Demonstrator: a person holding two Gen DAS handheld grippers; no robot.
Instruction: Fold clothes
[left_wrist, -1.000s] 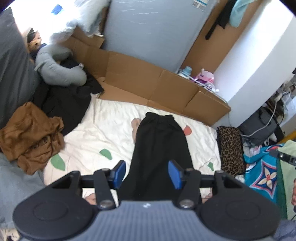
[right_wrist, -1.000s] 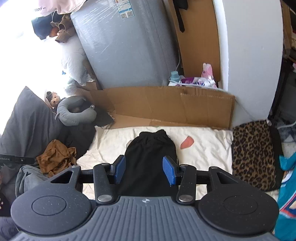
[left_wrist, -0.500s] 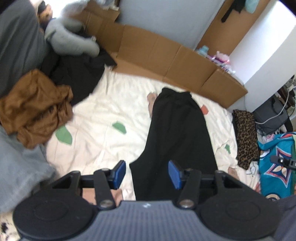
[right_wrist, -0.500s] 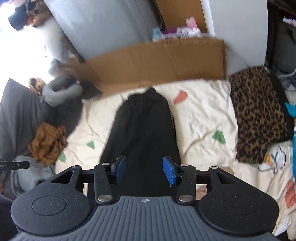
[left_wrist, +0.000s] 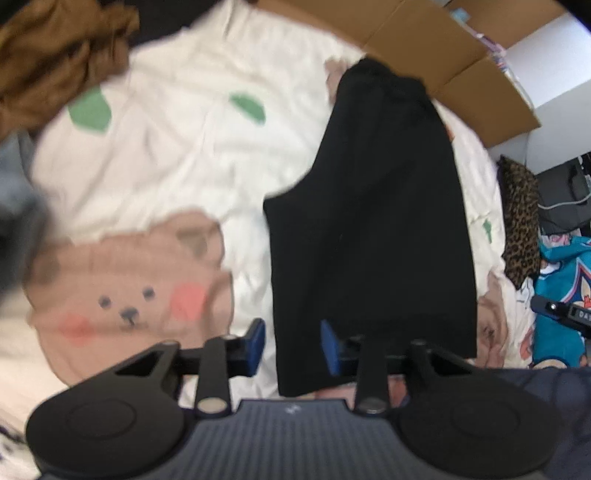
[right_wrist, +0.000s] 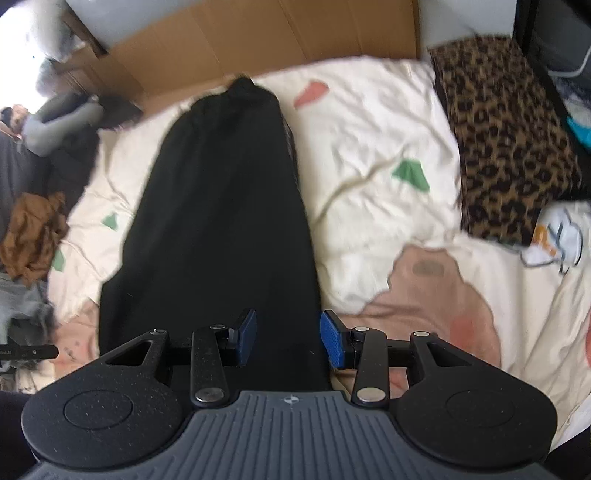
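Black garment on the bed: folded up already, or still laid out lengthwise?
Laid out: the black garment lies full length on the cream bedspread, no crosswise fold visible.

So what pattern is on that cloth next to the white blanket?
Leopard print, brown with black spots. The leopard cloth shows best in the right wrist view.

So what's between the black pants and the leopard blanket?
Just cream bedsheet with a green patch, between the black pants and leopard blanket, in the right wrist view.
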